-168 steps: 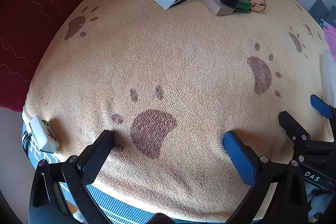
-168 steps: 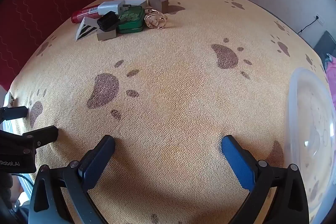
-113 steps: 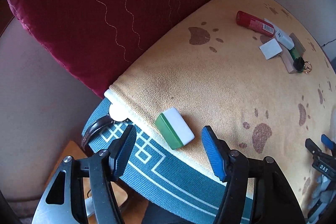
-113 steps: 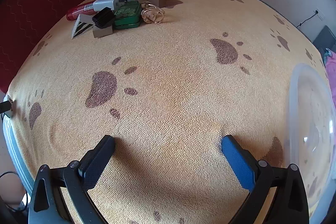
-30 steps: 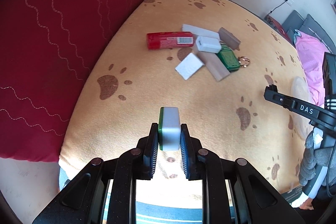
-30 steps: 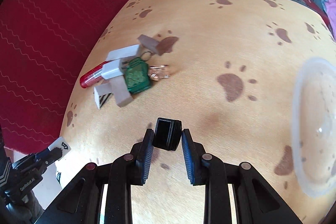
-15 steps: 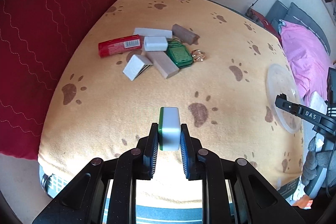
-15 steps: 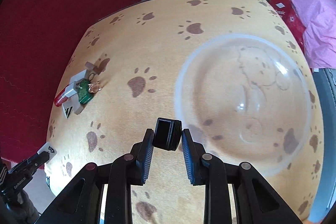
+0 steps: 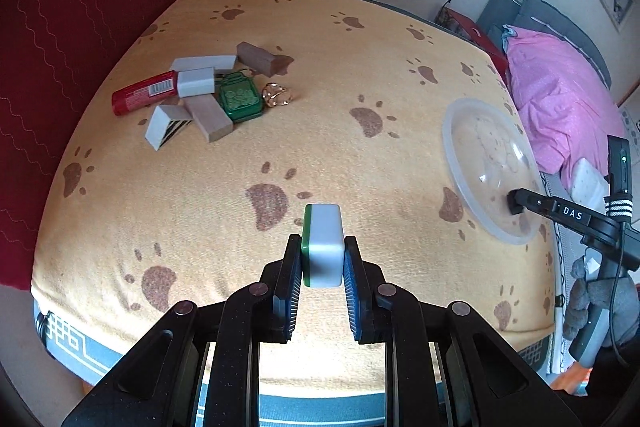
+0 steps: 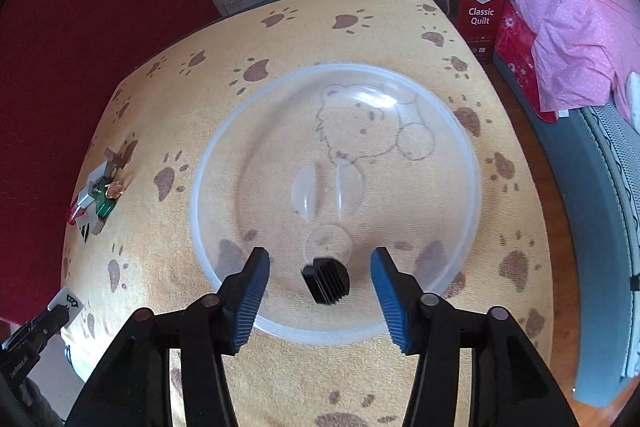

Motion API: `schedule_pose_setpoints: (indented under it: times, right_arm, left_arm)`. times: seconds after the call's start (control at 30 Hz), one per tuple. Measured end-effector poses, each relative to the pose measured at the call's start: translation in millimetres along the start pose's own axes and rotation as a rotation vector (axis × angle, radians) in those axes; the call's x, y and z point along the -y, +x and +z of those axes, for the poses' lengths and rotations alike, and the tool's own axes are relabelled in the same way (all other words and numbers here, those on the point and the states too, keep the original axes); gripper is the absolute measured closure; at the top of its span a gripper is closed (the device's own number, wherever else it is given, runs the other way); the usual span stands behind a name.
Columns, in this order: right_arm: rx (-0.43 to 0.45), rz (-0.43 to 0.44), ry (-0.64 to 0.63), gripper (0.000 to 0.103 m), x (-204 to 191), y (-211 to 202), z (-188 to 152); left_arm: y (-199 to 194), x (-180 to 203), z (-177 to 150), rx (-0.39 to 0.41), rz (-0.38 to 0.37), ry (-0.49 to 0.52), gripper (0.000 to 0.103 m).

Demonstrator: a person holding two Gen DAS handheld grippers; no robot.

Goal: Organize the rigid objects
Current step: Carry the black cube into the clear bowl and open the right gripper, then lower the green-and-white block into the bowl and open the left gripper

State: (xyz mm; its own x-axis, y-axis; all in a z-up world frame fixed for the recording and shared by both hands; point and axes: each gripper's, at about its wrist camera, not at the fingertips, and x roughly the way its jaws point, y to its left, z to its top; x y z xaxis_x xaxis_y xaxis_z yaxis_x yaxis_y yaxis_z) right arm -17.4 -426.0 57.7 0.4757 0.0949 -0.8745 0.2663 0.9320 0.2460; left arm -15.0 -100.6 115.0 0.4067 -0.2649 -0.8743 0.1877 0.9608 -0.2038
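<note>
One black ribbed piece [image 10: 326, 279] now lies inside the clear bowl [image 10: 472, 163], near the rim closest to the right gripper [image 10: 320, 291]. Half a second ago that piece was pinched between the right gripper's blue pads; now the jaws stand wide apart on either side of it and hold nothing. So the first item has been released into the bowl, and whether it has fully settled cannot be told from a single frame.

Beyond the bowl, the left gripper [image 9: 322, 267] is closed tight on a white block with a green edge [image 9: 322, 245], carried above the paw-print blanket [image 9: 360, 39] and well short of the bowl, which lies ahead and to its right. That block looks to be next in line for the bowl.

Farthest from the bowl, across the blanket, sits the untouched pile: a red tube [image 9: 144, 93], several white and tan blocks, a green tin [image 9: 239, 98] and a gold ring [image 9: 276, 95], lying touching or overlapping one another. Judging by that heap, most of the sorting remains. A pink quilt [image 10: 560, 7] and a red box lie off past the bowl's far side.
</note>
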Motion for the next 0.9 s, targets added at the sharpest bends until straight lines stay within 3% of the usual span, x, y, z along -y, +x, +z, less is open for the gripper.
schedule_pose_setpoints:
  times: [0.33,0.9]
  right_arm:
    - [0.003,-0.003,0.032,0.045,38,-13,-12]
    - [0.033,-0.029,0.099,0.045,88,-35,-27]
  left_arm:
    - [12,50,12,-0.002,-0.034,0.060,0.083]
    - [61,175,40,-0.058,-0.167,0.293,0.083]
